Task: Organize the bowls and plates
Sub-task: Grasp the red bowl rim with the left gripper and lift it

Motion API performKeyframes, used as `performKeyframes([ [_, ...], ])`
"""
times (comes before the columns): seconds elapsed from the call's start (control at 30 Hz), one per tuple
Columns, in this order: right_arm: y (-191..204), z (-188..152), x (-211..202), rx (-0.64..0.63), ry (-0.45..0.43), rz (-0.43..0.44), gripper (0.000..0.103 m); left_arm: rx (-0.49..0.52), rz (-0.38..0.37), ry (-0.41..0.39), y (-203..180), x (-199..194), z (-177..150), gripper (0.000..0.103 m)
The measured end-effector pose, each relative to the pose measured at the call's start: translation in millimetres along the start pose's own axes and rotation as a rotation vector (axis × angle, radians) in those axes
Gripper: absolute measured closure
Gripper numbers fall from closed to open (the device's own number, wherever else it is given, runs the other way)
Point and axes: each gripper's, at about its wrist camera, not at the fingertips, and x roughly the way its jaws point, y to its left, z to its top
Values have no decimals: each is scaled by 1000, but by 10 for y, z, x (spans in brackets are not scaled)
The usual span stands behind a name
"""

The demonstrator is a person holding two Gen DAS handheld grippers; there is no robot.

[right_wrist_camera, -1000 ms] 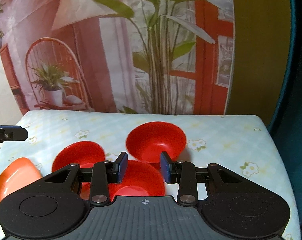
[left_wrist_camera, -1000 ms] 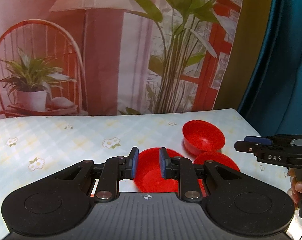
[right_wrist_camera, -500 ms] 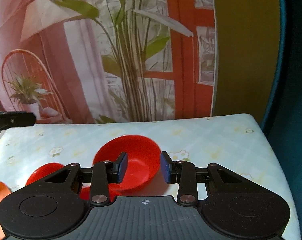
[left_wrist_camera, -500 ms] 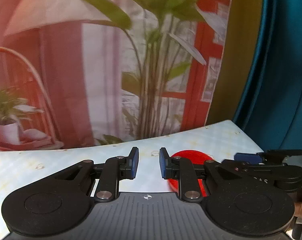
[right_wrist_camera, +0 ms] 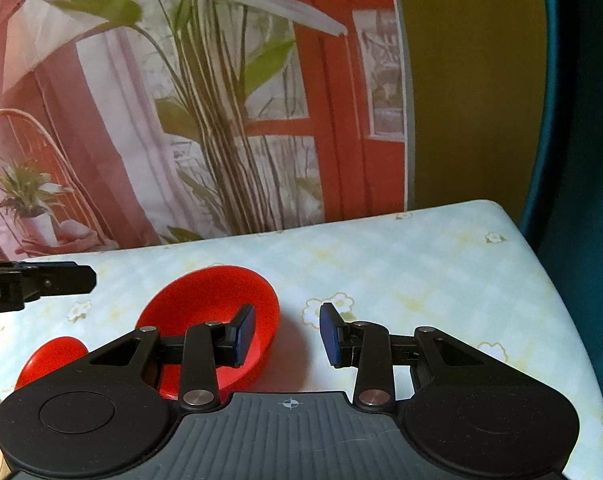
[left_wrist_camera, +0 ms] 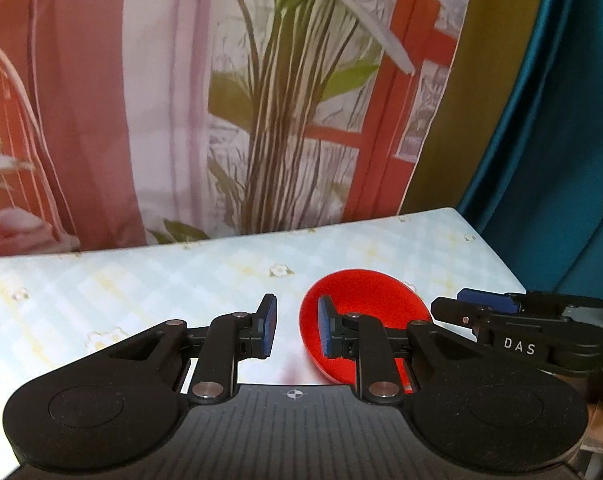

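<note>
Left gripper [left_wrist_camera: 296,330] out front, angled down at the table, blue pads standing apart with only the flowered tablecloth [left_wrist_camera: 141,280] showing in the gap. Nothing in its grasp. The red bowl [left_wrist_camera: 373,300] sits on the cloth just right of that gap, and the right-hand finger crosses in front of its near rim. Whether finger and bowl touch, I can't tell from here.

Over to my right gripper [right_wrist_camera: 287,334]: its jaws are apart too, wider, and empty, with bare cloth and a printed flower between the pads. From this side the same red bowl lies left of the gap, behind the left-hand finger, resting on the table toward the far right corner. A second red dish [right_wrist_camera: 51,356] peeks out lower left, mostly hidden by the gripper's body; plate or bowl, I can't say.

Each gripper catches the other side-on at the frame edge, so the two are close together. Behind the table hang a printed plant backdrop [left_wrist_camera: 261,100] and a teal curtain [left_wrist_camera: 561,120].
</note>
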Motion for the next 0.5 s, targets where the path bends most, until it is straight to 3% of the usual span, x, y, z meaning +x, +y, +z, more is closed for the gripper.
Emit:
performKeyframes([
  [0.5,35,-44,204,41,39,33,69,-22,-30,120,-37,458,-59,80],
])
